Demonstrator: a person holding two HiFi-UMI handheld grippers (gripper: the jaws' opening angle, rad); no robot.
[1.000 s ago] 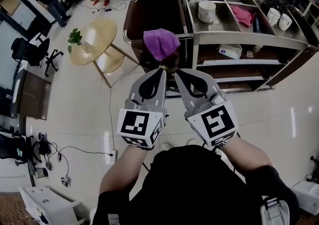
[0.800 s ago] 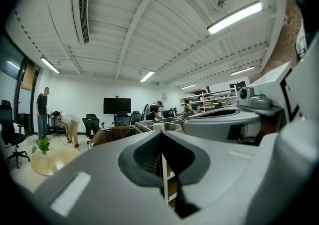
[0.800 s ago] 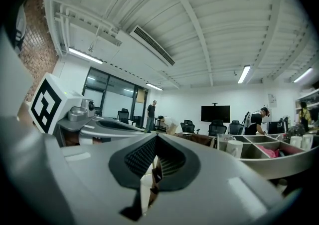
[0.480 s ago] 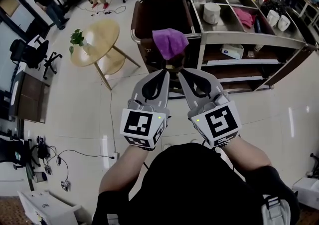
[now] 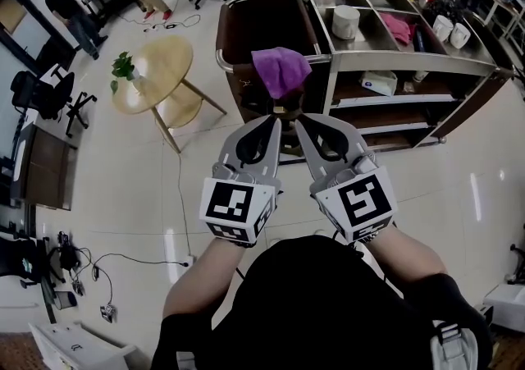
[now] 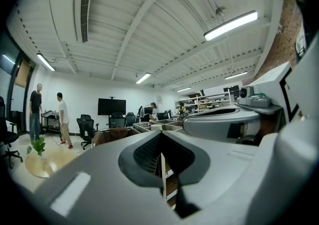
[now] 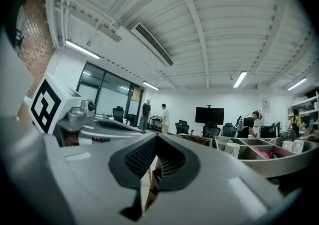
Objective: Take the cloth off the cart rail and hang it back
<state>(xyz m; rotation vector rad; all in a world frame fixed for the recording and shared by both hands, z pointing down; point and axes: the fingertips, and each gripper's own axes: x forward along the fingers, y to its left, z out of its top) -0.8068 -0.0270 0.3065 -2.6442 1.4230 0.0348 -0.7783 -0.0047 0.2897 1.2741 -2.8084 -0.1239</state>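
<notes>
1. Finding the purple cloth (image 5: 280,71) draped over the cart rail (image 5: 220,55), at the near corner of the steel service cart (image 5: 394,62), with one flap falling on the near side.
2. Holding the left gripper (image 5: 275,121) and the right gripper (image 5: 298,119) side by side, tips almost meeting each other, both pointed toward the cart. Closed fully on both sides, pads pressed together with nothing between them, as confirmed by the left gripper view and the right gripper view.
3. Placing the cloth straight ahead of the tips: near, but apart, touched by neither. Sitting almost on the middle line between the two grippers, maybe slightly more in line with the left tip, yet too even to call one hand nearer.
4. Running with its fold line along the rail, left to right in the head view, so lying across the direction of the jaws, hanging edge turned toward the tips.
5. Fitting two stages equally: cloth waiting on the rail to be lifted, or cloth already hung back and released. Not possible to decide here; turning in both cases on that short gap between closed tips and near flap.
</notes>
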